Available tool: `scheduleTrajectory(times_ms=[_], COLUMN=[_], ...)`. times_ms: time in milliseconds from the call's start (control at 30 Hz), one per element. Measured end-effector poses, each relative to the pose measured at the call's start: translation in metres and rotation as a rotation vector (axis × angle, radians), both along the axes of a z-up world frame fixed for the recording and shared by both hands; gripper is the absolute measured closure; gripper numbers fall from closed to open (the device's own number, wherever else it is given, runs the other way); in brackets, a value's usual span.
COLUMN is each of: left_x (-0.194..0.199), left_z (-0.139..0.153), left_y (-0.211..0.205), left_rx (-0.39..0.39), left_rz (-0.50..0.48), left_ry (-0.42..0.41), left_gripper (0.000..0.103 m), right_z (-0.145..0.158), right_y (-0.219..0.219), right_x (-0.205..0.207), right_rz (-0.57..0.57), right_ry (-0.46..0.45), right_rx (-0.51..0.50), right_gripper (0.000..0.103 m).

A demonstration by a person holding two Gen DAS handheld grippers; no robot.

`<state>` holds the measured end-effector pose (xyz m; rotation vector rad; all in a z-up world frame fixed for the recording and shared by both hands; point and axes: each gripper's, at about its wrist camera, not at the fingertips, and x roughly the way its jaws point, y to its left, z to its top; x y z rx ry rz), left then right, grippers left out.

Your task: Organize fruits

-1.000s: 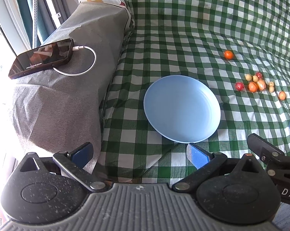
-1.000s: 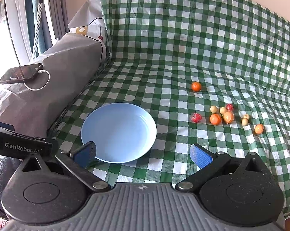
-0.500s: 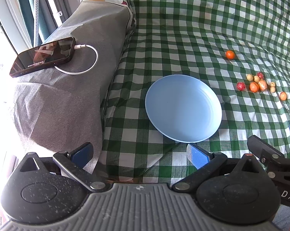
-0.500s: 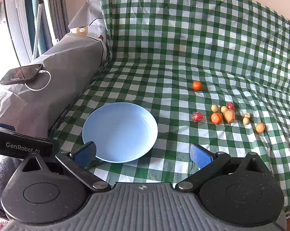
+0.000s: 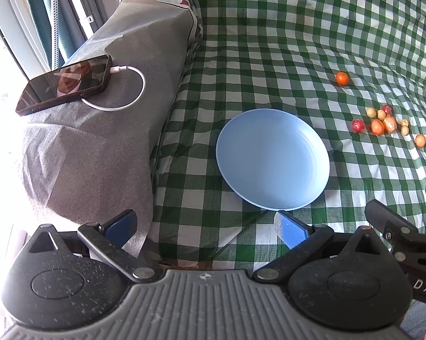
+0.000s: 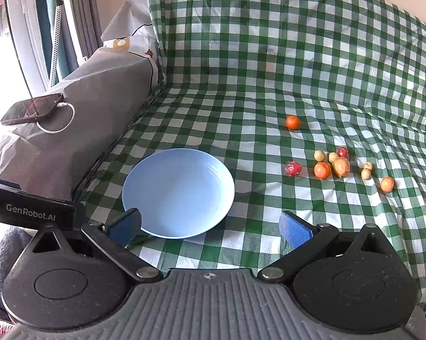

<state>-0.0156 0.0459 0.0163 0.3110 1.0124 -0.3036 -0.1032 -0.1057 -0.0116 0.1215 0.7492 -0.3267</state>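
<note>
My left hand-held gripper (image 5: 204,225) is spread wide with nothing between its blue pads, and my right hand-held gripper (image 6: 210,226) is just as wide and just as bare. From the left wrist I catch only a cut-off black piece of the right unit at 4 o'clock, its lettering clipped by the frame edge; from the right wrist the left unit shows as a black bar at 9 o'clock, and a sliver of the person's hand sits at the very edge there.

The smooth, round light-blue plate (image 5: 272,158) lies on the green-and-white checked cloth (image 6: 241,56), a thin wrinkled sheet draped over a seat and up its back. The fruits (image 6: 340,165) lie loose on the cloth at 2 o'clock from the plate, well apart from it: small round orange, red and pale yellow pieces, too small for me to name their kinds. One lone orange fruit (image 6: 292,122) lies apart from the cluster, farther back.

The left view gives me the glossy black phone (image 5: 64,83) with its looped white cable (image 5: 128,90) on a grey woven cover (image 5: 99,147) at 10 o'clock; the right view shows the same things smaller, at 9 o'clock. Only the right view shows the plain wall above the cloth.
</note>
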Motion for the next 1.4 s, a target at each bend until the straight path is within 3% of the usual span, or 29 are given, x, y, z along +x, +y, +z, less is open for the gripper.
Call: scheduleTrajectory(times_ms=[533, 833, 1033, 1267, 1400], left_x=[-0.001, 0.008, 0.033, 0.078, 0.09], left_z=[0.001, -0.01, -0.052, -0.12, -0.142], left_y=[-0.06, -0.144, -0.217, -0.289, -0.316], left_rx=[0.032, -0.046, -0.053, -0.025, -0.026], left_rz=[-0.094, -0.25, -0.321, -0.37, -0.393], left_ry=[0.012, 0.012, 0.011, 0.086, 0.051], left_gripper=[0.0, 0.0, 0.0, 0.0, 0.0], right_z=[-0.01, -0.036, -0.063, -0.128, -0.161], right_y=[-0.061, -0.142, -0.21, -0.305, -0.356], right_x=[-0.021, -0.039, -0.045, -0.014, 0.004], right_rz=[-0.156, -0.363, -0.476, -0.569, -0.591], right_ry=[-0.163, -0.114, -0.073, 0.016, 0.016], right_rx=[0.004, -0.014, -0.037, -0.063, -0.002], right_gripper=[0.001, 0.001, 0.001, 0.001, 0.001])
